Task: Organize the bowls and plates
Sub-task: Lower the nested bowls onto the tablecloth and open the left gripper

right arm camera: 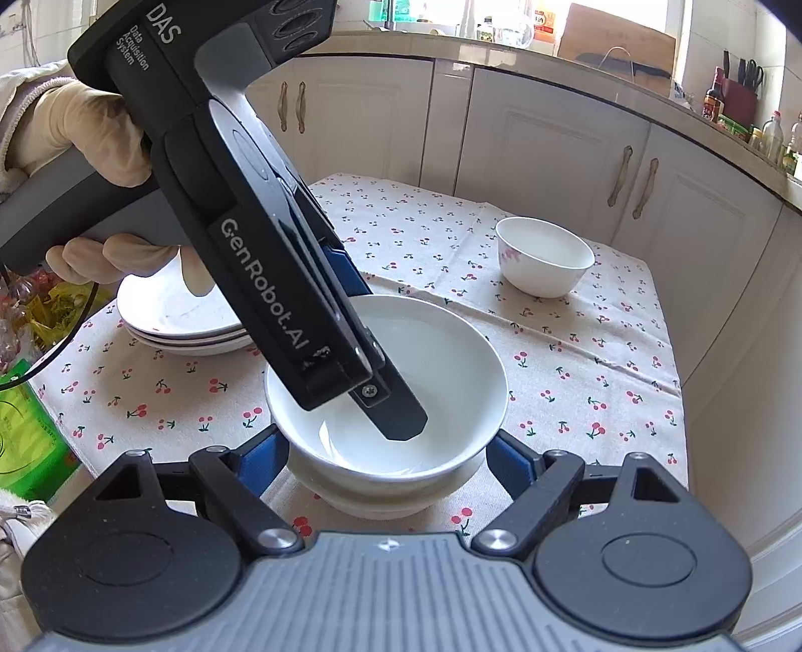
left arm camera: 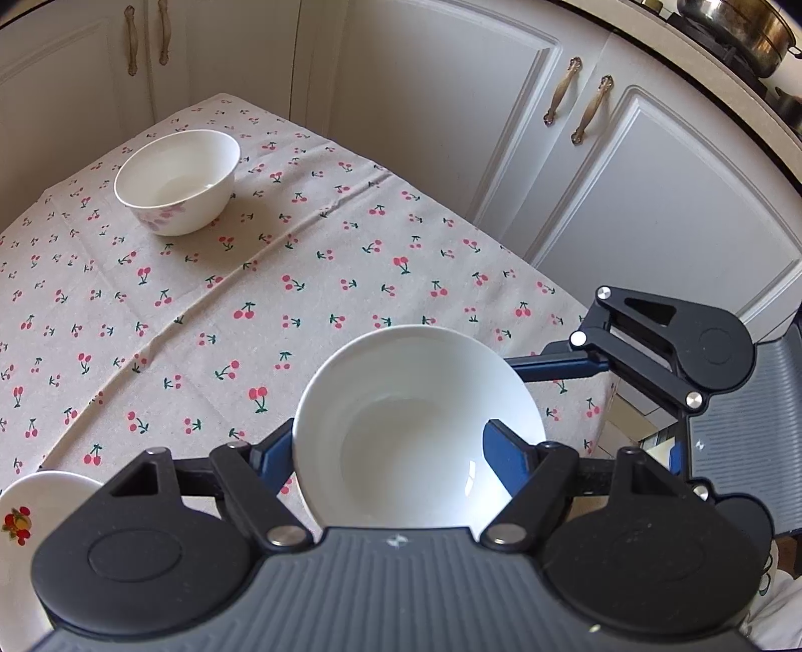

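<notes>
the room is a small kitchen, cream cabinets (right arm camera: 546,145) running along the far side under a counter crowded with bottles (right arm camera: 774,138), and a steel pot (left arm camera: 742,25) on the stove at the far right. in front of them stands a table under a cherry-print tablecloth (left arm camera: 210,311), which covers all of it.

on the cloth, a stack of plates (right arm camera: 185,326) sits at the left, already gathered. the plain white bowl (right arm camera: 396,361) is at the near middle, seated on another bowl (right arm camera: 381,496) whose rim shows just beneath it, so i judge the step in hand to be stacking bowls, with this one newly nested. a flowered bowl (right arm camera: 544,256) stands well apart at the far right of the table, alone.

the left gripper (right arm camera: 381,386), held in a gloved hand (right arm camera: 85,130), straddles the plain bowl's near-left rim, one finger (right arm camera: 401,416) inside and the other hidden outside. i cannot tell whether it clamps the rim or has let go. the right gripper (right arm camera: 388,451) is spread wide, its blue pads (right arm camera: 509,464) either side of the nested pair, gripping nothing.

the next move, i think, calls for freeing the rim without tipping the pair, then fetching the flowered bowl to top the stack.
</notes>
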The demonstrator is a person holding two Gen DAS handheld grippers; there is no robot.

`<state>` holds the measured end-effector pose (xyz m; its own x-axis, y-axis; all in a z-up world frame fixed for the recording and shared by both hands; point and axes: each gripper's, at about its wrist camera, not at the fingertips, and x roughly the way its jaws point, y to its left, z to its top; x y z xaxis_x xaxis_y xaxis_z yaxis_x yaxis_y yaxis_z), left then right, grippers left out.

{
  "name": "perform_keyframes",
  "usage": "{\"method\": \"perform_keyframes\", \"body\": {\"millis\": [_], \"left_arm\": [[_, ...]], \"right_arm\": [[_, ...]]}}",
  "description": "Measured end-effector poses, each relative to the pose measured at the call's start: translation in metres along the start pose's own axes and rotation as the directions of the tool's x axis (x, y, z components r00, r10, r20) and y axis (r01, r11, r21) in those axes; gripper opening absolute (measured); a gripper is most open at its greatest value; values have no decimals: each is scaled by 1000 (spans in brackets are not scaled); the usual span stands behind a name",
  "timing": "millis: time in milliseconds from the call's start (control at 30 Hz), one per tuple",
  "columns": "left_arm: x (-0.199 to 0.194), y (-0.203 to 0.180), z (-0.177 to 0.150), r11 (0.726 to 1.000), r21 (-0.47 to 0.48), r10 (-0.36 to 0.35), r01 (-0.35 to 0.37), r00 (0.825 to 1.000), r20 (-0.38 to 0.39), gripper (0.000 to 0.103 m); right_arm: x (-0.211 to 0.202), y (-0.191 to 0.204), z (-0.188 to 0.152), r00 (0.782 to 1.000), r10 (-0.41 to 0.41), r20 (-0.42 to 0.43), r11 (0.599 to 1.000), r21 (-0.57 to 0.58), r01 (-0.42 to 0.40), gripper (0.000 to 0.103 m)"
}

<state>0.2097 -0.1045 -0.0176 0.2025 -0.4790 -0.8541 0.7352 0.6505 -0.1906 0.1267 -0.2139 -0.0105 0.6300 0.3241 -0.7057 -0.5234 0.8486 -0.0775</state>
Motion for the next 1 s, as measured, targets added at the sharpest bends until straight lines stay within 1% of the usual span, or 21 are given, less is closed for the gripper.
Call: {"method": "perform_keyframes", "body": {"millis": [467, 667, 800, 833, 867, 900, 1000], "left_arm": [[0, 1, -1, 1000, 23, -2, 2, 1000, 6, 77], [2, 0, -1, 999, 41, 24, -24, 1000, -2, 77], [4, 1, -3, 999, 42, 25, -25, 1000, -1, 77], [4, 2, -3, 999, 42, 24, -24, 1000, 1, 77], [4, 2, -3, 999, 41, 23, -23, 1000, 2, 78], [4, 2, -3, 999, 41, 21, -21, 1000, 2, 78], [3, 2, -4, 999, 43, 22, -22, 1000, 0, 78]], "right_arm": [[2, 0, 0, 1000, 1, -6, 1000, 2, -1, 89], [3, -1, 0, 1000, 6, -9, 1000, 11, -6, 89], [3, 0, -1, 1000, 9, -6, 1000, 8, -9, 89], [3, 0, -1, 1000, 8, -3, 1000, 7, -8, 90], [2, 0, -2, 1000, 4, 4, 1000, 7, -4, 95], [0, 0, -2, 1000, 4, 13, 1000, 6, -4, 97], [-7, -1, 0, 999, 10, 39, 1000, 9, -10, 98]]}}
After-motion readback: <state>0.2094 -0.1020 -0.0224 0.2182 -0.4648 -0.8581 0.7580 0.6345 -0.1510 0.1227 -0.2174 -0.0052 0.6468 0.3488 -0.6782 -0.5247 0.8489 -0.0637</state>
